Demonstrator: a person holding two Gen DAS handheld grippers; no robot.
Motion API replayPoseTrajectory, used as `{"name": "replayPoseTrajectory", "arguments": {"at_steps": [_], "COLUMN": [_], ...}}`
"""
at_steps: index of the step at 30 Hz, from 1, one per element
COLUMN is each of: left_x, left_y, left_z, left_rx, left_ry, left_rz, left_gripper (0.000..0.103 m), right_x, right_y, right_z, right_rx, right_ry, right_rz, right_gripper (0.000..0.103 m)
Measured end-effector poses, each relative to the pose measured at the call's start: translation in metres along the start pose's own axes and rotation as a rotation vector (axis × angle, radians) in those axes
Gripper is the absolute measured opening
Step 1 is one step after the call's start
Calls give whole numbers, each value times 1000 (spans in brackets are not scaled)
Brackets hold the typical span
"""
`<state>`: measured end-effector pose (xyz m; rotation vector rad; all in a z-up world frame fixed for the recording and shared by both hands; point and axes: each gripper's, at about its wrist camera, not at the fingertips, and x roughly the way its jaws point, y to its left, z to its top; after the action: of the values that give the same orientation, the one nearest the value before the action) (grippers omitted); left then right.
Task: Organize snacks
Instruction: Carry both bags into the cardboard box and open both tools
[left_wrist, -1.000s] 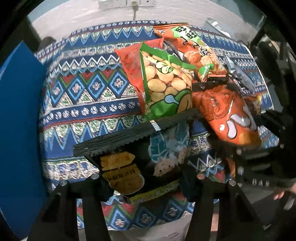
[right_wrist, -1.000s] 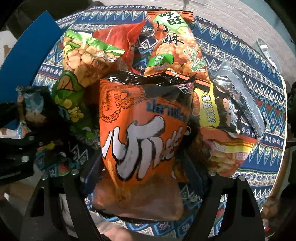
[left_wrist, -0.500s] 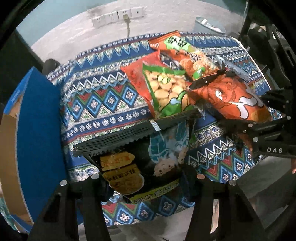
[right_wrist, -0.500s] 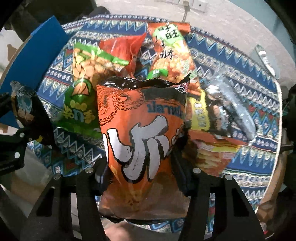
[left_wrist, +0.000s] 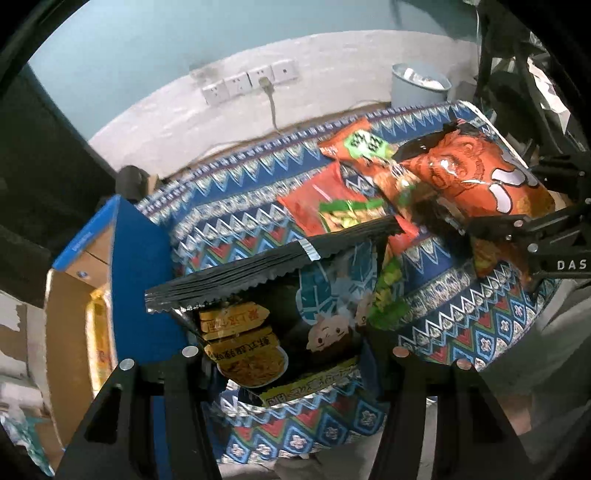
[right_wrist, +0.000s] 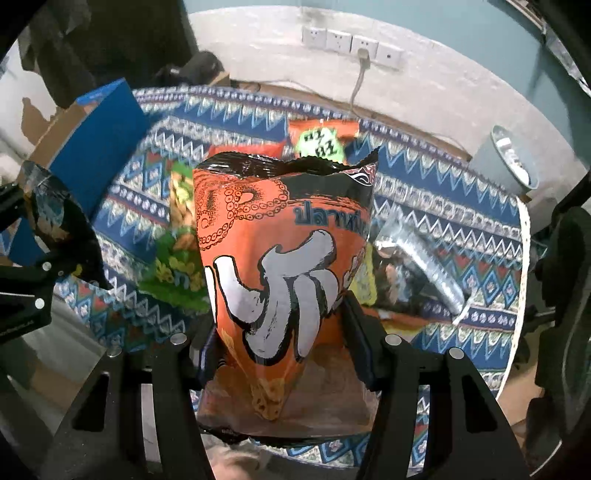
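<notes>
My left gripper (left_wrist: 291, 354) is shut on a black snack bag with a cartoon figure (left_wrist: 280, 310) and holds it above the table's near edge. My right gripper (right_wrist: 284, 343) is shut on an orange squid-print snack bag (right_wrist: 280, 258), lifted above the table; the same bag shows at the right of the left wrist view (left_wrist: 476, 177). A green peanut bag (left_wrist: 351, 218), a red bag (left_wrist: 314, 195) and an orange bag with a green label (left_wrist: 362, 147) lie on the patterned tablecloth (left_wrist: 229, 214). A silver pack (right_wrist: 421, 258) lies to the right.
An open cardboard box with blue flaps (left_wrist: 92, 258) stands at the table's left, with a yellow packet (left_wrist: 98, 332) inside. A grey bin (left_wrist: 417, 85) stands on the floor behind the table. Wall sockets (left_wrist: 251, 81) with a cable are on the far wall.
Both grippers have risen and drawn back from the table with their bags. The table looks smaller and the box, wall and bin have come into view.
</notes>
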<state>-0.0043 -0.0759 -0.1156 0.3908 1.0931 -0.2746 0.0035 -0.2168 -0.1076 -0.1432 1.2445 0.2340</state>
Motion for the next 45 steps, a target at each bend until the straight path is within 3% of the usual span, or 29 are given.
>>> {"name": "replayPoseTrajectory", "arguments": {"at_steps": [22,45], "left_x": [-58,-69], "left_y": [41,140], "left_z": [14,-25], "left_rx": [-18,-206], "left_ry": [-153,-159], "left_rz": [76,159], "left_gripper": [58,58], "right_x": [-59,-44], "right_y": [34,137], "right_z": [47,102], "right_rx": [-56,-211], "right_ry": [-186,-179], "right_rz": [90,200], "right_gripper": [58,58]}}
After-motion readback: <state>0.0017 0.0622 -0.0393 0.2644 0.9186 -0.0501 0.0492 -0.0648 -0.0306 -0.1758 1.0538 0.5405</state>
